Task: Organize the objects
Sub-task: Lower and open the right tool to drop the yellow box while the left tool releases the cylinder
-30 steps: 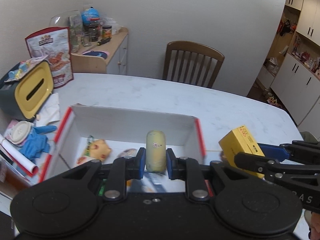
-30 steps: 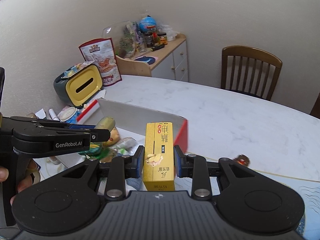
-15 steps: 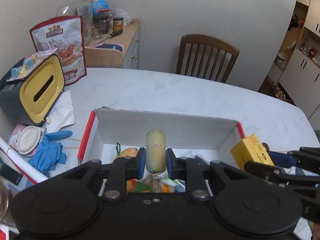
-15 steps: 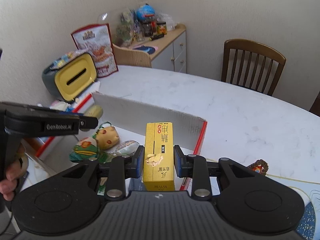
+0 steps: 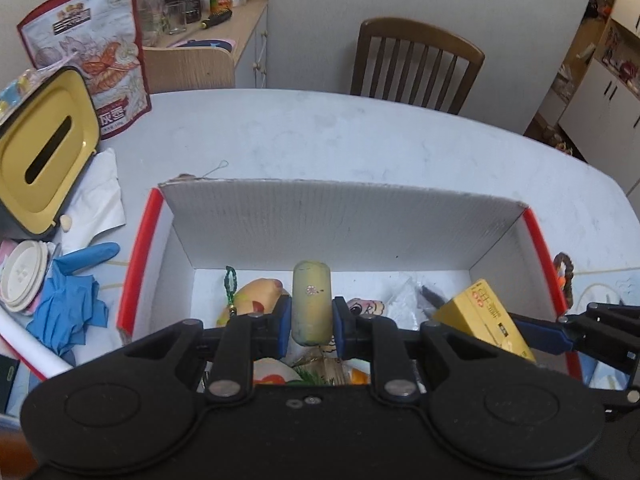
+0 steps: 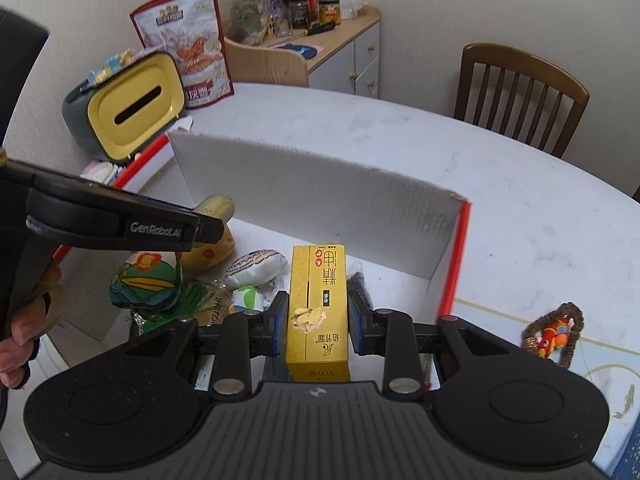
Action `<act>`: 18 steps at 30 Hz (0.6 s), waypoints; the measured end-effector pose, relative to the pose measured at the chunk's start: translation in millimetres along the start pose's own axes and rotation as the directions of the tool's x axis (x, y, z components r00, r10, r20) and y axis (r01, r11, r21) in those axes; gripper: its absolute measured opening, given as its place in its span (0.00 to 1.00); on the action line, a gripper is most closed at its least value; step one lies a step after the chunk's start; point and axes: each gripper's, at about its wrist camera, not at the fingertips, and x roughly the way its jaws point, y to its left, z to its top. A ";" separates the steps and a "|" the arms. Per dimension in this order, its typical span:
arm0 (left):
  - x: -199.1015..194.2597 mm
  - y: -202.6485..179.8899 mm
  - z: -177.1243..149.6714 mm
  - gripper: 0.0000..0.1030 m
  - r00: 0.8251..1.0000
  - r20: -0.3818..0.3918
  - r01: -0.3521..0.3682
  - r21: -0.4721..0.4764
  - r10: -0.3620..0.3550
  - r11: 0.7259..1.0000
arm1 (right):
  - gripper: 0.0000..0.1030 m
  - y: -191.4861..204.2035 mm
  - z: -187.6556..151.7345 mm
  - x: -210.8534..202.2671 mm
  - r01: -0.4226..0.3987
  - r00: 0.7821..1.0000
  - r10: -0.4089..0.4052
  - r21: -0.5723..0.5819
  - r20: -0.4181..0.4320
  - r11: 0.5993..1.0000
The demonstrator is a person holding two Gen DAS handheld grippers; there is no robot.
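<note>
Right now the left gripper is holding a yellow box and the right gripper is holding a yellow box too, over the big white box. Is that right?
Not quite. The left gripper holds a pale yellow-green cylinder, not a box; the left wrist view shows it. The rest stands: the right gripper holds the yellow box, both over the big white box.

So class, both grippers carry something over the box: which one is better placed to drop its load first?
Probably the left gripper: its yellow tube hangs over the middle of the box; the right's carton sits nearer the side wall.
</note>
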 end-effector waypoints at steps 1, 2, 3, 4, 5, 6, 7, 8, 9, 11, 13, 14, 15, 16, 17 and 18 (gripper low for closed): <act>2.1 -0.6 -0.5 0.19 1.000 -0.003 -0.002 0.008 0.002 1.000 | 0.29 0.8 -0.3 3.4 0.002 1.000 -0.002 -0.003 -0.005 1.000; 4.1 -0.9 -0.9 0.19 1.000 -0.008 -0.003 0.011 0.003 1.000 | 0.29 1.7 -0.4 6.6 0.003 1.000 -0.003 -0.005 -0.010 1.000; 6.3 -1.4 -1.0 0.19 1.000 -0.016 0.000 0.014 0.000 1.000 | 0.29 2.5 -0.4 9.5 0.004 1.000 -0.004 -0.008 -0.014 1.000; 8.3 -1.5 -1.5 0.19 1.000 -0.024 0.003 0.016 -0.002 1.000 | 0.29 3.6 -0.7 11.9 0.005 1.000 -0.006 -0.012 -0.017 1.000; 10.2 -2.2 -1.5 0.19 0.999 -0.032 0.004 0.018 -0.003 1.000 | 0.29 4.5 -1.0 13.7 0.007 1.000 -0.008 -0.017 -0.021 1.000; 12.6 -2.2 -1.3 0.19 0.999 -0.043 0.005 0.020 -0.004 1.000 | 0.29 5.3 -1.3 15.3 0.007 1.000 -0.007 -0.022 -0.025 1.000; 14.7 -1.8 -1.7 0.19 0.999 -0.053 0.005 0.020 -0.004 1.000 | 0.29 6.1 -1.7 16.8 0.004 1.000 -0.005 -0.024 -0.029 1.000; 17.2 -1.0 -1.8 0.19 0.998 -0.064 0.005 0.018 -0.003 1.000 | 0.29 6.9 -1.9 17.9 0.000 0.999 -0.001 -0.026 -0.033 1.000; 19.8 0.0 -2.0 0.19 0.997 -0.077 0.004 0.017 -0.003 1.000 | 0.29 7.4 -2.4 19.0 -0.002 0.999 0.001 -0.029 -0.037 1.000; 24.6 1.9 -2.9 0.19 0.995 -0.101 0.003 0.015 -0.002 1.000 | 0.29 9.1 -3.3 21.7 -0.004 0.999 0.003 -0.033 -0.049 0.999; 28.0 3.4 -4.0 0.19 0.993 -0.120 0.007 0.012 -0.006 1.000 | 0.29 9.9 -4.3 23.4 -0.011 0.998 0.009 -0.033 -0.058 0.999; 28.7 3.7 -4.4 0.19 0.992 -0.122 0.010 0.012 -0.009 1.000 | 0.29 10.6 -5.1 23.8 -0.012 0.998 0.010 -0.035 -0.060 0.999; 29.2 3.1 -4.6 0.19 0.992 -0.127 0.010 0.015 -0.008 1.000 | 0.29 11.1 -5.6 24.2 -0.015 0.998 0.013 -0.037 -0.062 0.999; 29.8 2.5 -4.7 0.19 0.991 -0.131 0.008 0.020 -0.006 1.000 | 0.29 11.4 -5.8 24.5 -0.020 0.998 0.017 -0.038 -0.065 0.999; 30.0 2.0 -4.6 0.19 0.991 -0.133 0.007 0.021 -0.004 1.000 | 0.29 11.6 -6.2 24.9 -0.022 0.998 0.020 -0.037 -0.066 0.999; 30.1 1.7 -4.3 0.20 0.991 -0.135 0.006 0.022 -0.003 1.000 | 0.29 11.8 -6.3 24.7 -0.022 0.998 0.019 -0.037 -0.065 0.999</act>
